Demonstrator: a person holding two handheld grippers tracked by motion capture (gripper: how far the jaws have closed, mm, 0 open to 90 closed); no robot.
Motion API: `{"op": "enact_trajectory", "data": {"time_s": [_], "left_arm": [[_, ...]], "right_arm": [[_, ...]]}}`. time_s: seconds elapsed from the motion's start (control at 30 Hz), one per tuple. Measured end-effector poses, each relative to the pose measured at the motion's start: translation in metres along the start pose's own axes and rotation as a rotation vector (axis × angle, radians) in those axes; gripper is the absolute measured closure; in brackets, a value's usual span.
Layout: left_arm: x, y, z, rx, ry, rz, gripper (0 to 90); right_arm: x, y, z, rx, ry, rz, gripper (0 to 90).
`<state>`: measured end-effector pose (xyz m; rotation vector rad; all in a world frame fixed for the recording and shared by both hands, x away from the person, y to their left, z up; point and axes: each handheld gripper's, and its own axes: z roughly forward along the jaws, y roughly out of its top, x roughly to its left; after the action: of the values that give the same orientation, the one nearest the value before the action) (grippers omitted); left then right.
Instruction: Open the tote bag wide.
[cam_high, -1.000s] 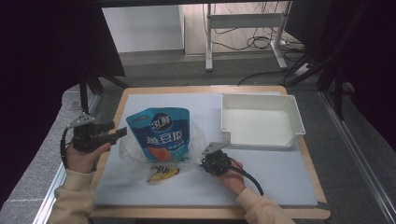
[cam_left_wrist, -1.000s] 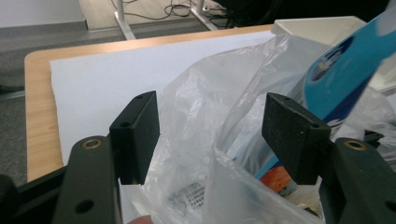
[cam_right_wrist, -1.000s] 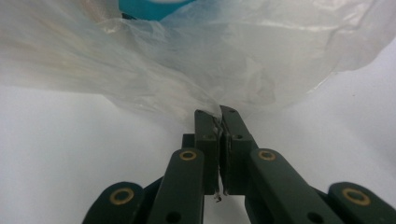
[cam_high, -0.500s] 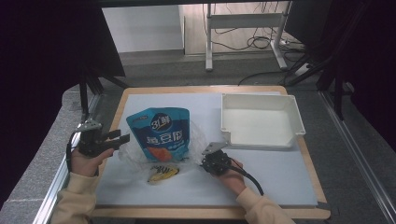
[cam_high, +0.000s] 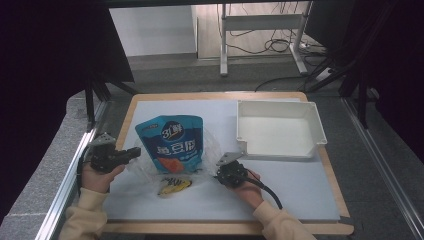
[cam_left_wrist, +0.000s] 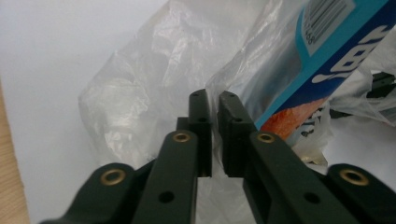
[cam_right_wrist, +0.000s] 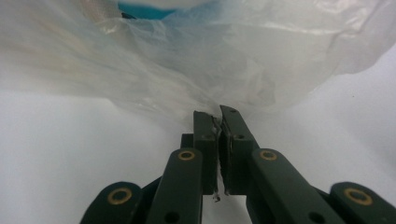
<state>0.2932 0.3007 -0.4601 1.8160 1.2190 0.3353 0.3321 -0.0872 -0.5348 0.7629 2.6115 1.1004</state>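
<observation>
Plastic bag (cam_high: 172, 167) stays pinched by the right gripper (cam_right_wrist: 215, 119); the left gripper (cam_high: 134, 152), fingers together, has edged closer.

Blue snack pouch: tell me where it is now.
In the high view the blue snack pouch lies left of centre inside the clear plastic bag, left of the white tray.

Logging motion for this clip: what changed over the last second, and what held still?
The left gripper moved toward the person and inward to the edge of the clear plastic bag, jaws nearly closed. The right gripper stayed clamped on the bag's other side. The blue snack pouch, the yellow item and the white tray kept their places.
</observation>
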Motion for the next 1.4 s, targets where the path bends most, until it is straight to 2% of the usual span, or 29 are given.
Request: {"op": "enact_trajectory", "data": {"time_s": [0.23, 0.4, 0.5, 0.6, 0.7, 0.83, 1.0, 1.2, 1.4], "left_arm": [[0.0, 0.0, -0.002, -0.017, 0.001, -0.001, 89.0], [-0.001, 0.0, -0.004, -0.026, -0.004, -0.003, 89.2], [-0.001, 0.0, -0.004, -0.033, -0.007, -0.003, 89.3], [-0.001, 0.001, -0.005, -0.035, -0.011, -0.001, 89.3], [-0.001, 0.001, -0.005, -0.037, -0.013, 0.0, 89.3], [-0.002, 0.001, -0.005, -0.043, -0.014, -0.001, 89.3], [-0.003, 0.002, -0.005, -0.048, -0.012, 0.004, 89.4], [-0.004, 0.002, -0.004, -0.047, -0.01, 0.004, 89.4], [-0.003, 0.001, -0.004, -0.049, -0.008, -0.001, 89.3]], "right_arm": [[0.0, 0.0, 0.0, 0.001, 0.0, 0.003, 83.1], [-0.002, -0.001, -0.004, 0.008, 0.03, 0.012, 70.2], [-0.005, -0.004, -0.016, -0.032, 0.069, 0.037, 59.7], [-0.005, -0.007, -0.033, -0.078, 0.076, 0.057, 51.1], [-0.006, -0.01, -0.052, -0.12, 0.071, 0.076, 47.3], [-0.009, -0.011, -0.074, -0.18, 0.029, 0.085, 45.3], [-0.019, 0.001, -0.098, -0.257, -0.017, 0.085, 44.9], [-0.024, 0.014, -0.104, -0.293, -0.026, 0.08, 44.6], [-0.03, 0.041, -0.106, -0.337, -0.028, 0.071, 43.9]]}}
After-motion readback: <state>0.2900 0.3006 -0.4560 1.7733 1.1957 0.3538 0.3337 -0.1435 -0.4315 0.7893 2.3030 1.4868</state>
